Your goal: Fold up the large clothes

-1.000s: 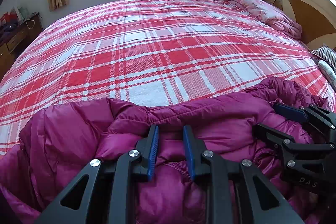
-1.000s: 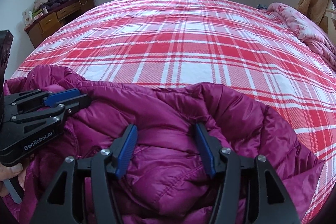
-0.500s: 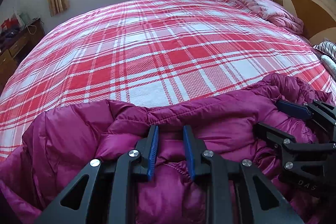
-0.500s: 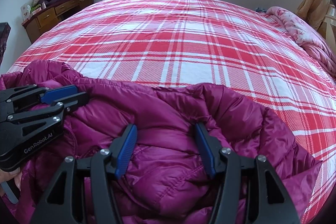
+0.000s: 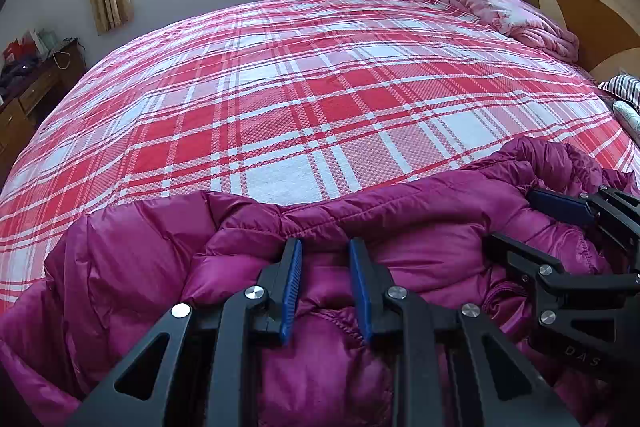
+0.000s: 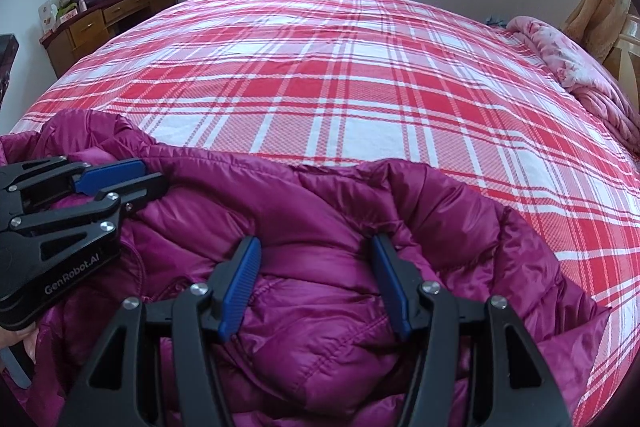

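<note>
A magenta puffer jacket (image 5: 420, 235) lies bunched at the near edge of the bed, also in the right wrist view (image 6: 340, 291). My left gripper (image 5: 325, 255) is shut on a fold of the jacket, its blue pads narrowly apart with fabric pinched between. It shows at the left of the right wrist view (image 6: 132, 179). My right gripper (image 6: 314, 259) has its jaws wide apart around a thick bulge of the jacket. It shows at the right of the left wrist view (image 5: 516, 215).
The bed (image 5: 320, 99) has a red and white plaid cover. A pink quilt (image 5: 508, 15) is heaped by the wooden headboard (image 5: 592, 7). A cluttered wooden dresser (image 6: 104, 23) stands at the far left wall. Striped fabric (image 5: 622, 87) lies at the right edge.
Both grippers have risen and tilted slightly with the jacket; more of the far wall and window shows. The grips have not changed.
</note>
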Demonstrator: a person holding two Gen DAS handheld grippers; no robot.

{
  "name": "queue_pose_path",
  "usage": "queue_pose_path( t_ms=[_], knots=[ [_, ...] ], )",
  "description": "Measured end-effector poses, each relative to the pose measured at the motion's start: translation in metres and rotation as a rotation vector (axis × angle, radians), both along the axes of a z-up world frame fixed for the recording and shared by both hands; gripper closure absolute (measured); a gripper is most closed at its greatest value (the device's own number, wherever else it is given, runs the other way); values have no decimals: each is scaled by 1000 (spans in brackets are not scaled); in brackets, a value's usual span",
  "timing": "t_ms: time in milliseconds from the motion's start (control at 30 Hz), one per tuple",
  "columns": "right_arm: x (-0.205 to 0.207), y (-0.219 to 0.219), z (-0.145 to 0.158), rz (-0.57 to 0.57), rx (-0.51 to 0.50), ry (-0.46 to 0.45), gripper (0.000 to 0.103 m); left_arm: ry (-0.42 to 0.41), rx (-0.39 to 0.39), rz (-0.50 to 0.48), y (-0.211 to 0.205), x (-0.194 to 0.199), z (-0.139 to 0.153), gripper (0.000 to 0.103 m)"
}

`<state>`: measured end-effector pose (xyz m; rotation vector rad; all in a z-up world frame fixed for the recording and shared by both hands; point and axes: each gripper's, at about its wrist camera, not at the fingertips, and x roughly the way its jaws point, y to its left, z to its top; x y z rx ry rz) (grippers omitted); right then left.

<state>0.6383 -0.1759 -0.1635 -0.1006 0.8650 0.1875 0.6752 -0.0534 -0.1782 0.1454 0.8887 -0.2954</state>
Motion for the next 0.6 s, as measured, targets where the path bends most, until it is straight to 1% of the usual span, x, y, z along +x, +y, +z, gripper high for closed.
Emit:
queue_pose_path(
  t_ms=[233, 367, 433, 467, 500, 567, 600],
  knots=[
    [0, 0, 0, 1, -4, 0, 43, 1, 6, -3, -1, 1, 0, 77],
    [2, 2, 3, 21, -22, 6, 39, 11, 65, -21, -8, 5, 5, 77],
    [-2, 0, 13, 68, -43, 13, 36, 25, 84, -25, -7, 2, 18, 77],
    [-8, -5, 21, 54, -38, -3, 36, 10, 62, -25, -3, -5, 30, 77],
    [-18, -13, 30, 32, -15, -30, 35, -22, 18, -39, 3, -17, 46, 77],
    [-40, -35, 47, -24, 38, -71, 21, -60, -26, -60, 17, -40, 68, 71],
    [-53, -48, 54, -56, 54, -91, 19, -69, -29, -60, 27, -55, 77, 62]
  ],
)
